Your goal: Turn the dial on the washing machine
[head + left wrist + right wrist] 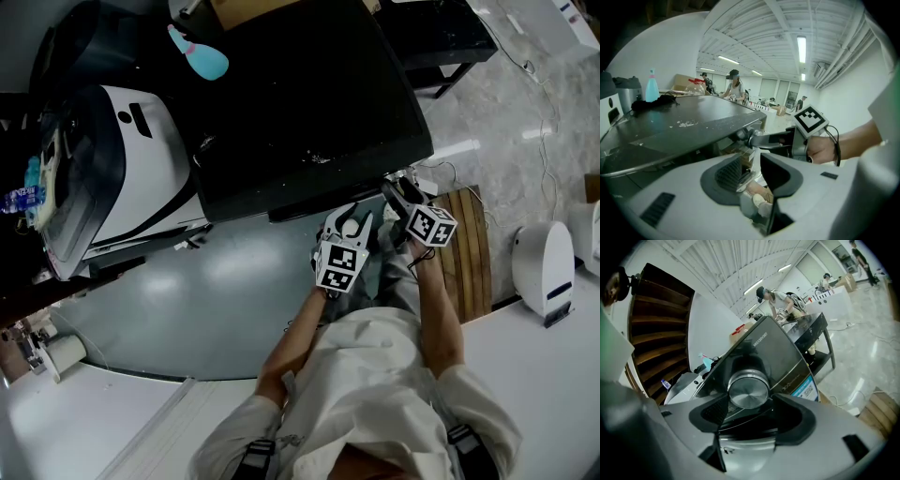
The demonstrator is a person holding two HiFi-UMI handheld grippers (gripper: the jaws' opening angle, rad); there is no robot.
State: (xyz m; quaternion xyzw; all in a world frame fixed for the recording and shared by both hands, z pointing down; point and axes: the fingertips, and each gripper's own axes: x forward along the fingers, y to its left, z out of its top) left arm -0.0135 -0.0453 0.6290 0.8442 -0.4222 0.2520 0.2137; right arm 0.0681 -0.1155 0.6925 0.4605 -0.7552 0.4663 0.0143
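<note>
The washing machine (300,103) is dark grey with a flat top, and I stand at its front right corner. Its round brushed-metal dial (748,391) sits on the slanted control panel. My right gripper (749,400) is open, one pad on either side of the dial and just off its rim. From the left gripper view the same dial (742,135) shows under the lid edge with the right gripper (753,139) reaching it. My left gripper (349,222) hangs a little left of the right gripper (394,190), below the panel, open and empty.
A blue bottle (199,54) stands on the machine's far top. A white appliance (131,159) stands to the left. A slatted wooden platform (466,253) and a white device (546,267) are on the floor at the right. People work at tables in the background.
</note>
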